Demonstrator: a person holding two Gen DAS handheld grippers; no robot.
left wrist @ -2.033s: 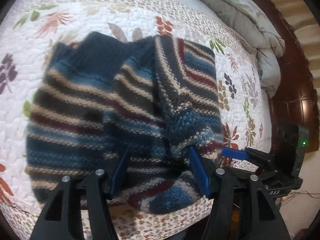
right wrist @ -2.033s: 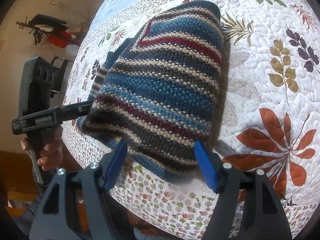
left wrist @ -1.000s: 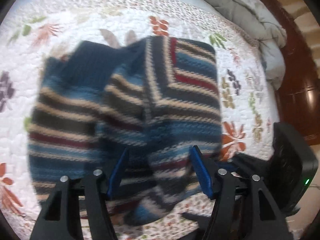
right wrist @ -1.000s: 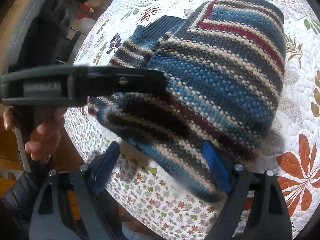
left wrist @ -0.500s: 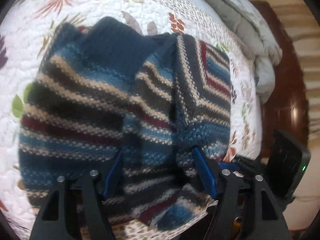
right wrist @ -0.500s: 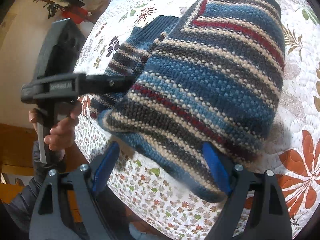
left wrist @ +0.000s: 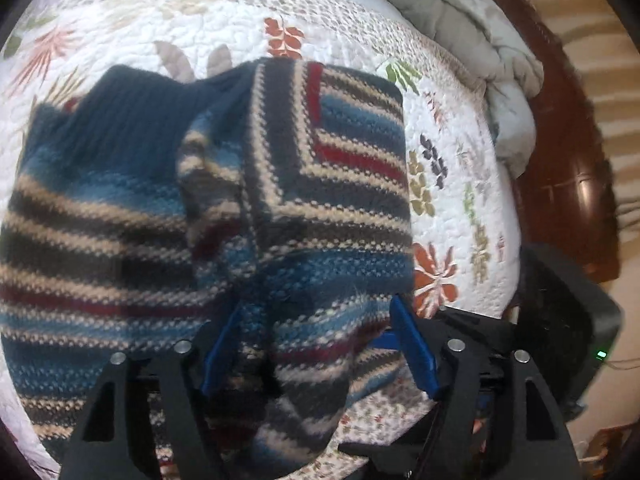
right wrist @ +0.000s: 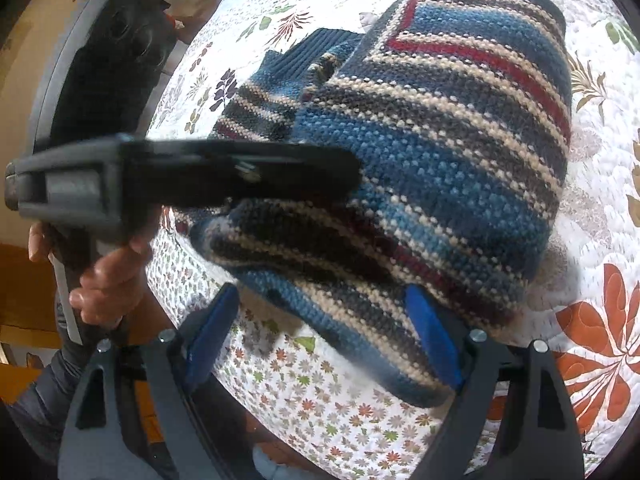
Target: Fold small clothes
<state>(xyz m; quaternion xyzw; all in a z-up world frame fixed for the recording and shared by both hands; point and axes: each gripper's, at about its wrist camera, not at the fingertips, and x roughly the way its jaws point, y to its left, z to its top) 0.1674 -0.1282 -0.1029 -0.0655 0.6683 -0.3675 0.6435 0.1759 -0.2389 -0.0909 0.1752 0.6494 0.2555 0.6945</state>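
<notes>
A knitted sweater (left wrist: 320,160) striped in blue, grey, cream and red lies folded on the quilted bedspread (left wrist: 460,208), its dark blue ribbed hem at the far left. My left gripper (left wrist: 316,308) sits low over the near edge. Its jaws are opening, with a bunched fold of the sweater between the blue pads (left wrist: 412,344) and not squeezed. In the right wrist view the sweater (right wrist: 440,140) fills the middle. My right gripper (right wrist: 322,292) stands open at its near edge, the knit draped over the right finger. The left gripper (right wrist: 240,176) reaches in from the left, held by a hand (right wrist: 108,280).
A grey duvet (left wrist: 480,40) is heaped at the back right of the bed, with a dark wooden bed frame (left wrist: 568,168) beyond it. The flower-printed quilt edge (right wrist: 320,400) drops off just in front of both grippers. The right gripper's black body (left wrist: 568,320) sits close at the lower right.
The left gripper's fingers have spread wider around the bunched knit, and it has swung in closer over the sweater's left edge. The right gripper has stayed put.
</notes>
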